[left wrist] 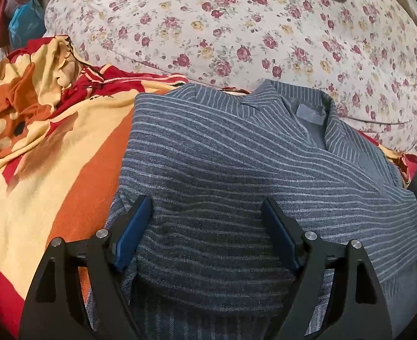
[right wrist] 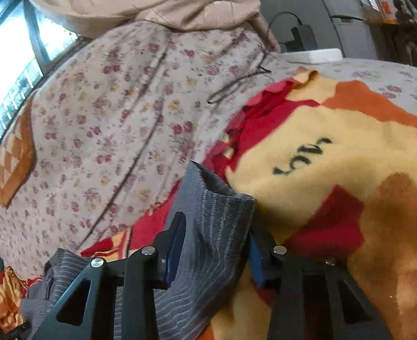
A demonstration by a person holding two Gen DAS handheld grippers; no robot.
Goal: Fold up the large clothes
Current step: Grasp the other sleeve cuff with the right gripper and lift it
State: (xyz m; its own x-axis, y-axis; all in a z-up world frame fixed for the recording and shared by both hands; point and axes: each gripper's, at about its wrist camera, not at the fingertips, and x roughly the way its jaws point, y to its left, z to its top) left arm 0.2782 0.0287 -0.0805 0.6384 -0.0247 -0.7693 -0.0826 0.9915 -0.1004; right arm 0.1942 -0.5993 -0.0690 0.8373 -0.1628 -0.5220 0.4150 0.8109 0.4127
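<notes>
A blue-grey striped jacket (left wrist: 237, 153) lies on a red, yellow and orange blanket (left wrist: 52, 147), collar and label toward the far side. My left gripper (left wrist: 207, 212) hovers over its near part with the jaws wide apart; the cloth bulges up between the blue pads (left wrist: 132, 232) but is not pinched. In the right wrist view, a bunched edge of the same jacket (right wrist: 214, 221) stands up between the fingers of my right gripper (right wrist: 217, 229). It fills the gap and touches both pads, so that gripper is shut on it.
A floral-print quilt (left wrist: 237, 28) lies beyond the blanket (right wrist: 336, 170), with a beige cover (right wrist: 151, 2) heaped on it. An orange checked cushion (right wrist: 15, 153) rests at the left. A window (right wrist: 12, 65) lies far left; a white box (right wrist: 313, 55) and a charger (right wrist: 302, 36) sit behind.
</notes>
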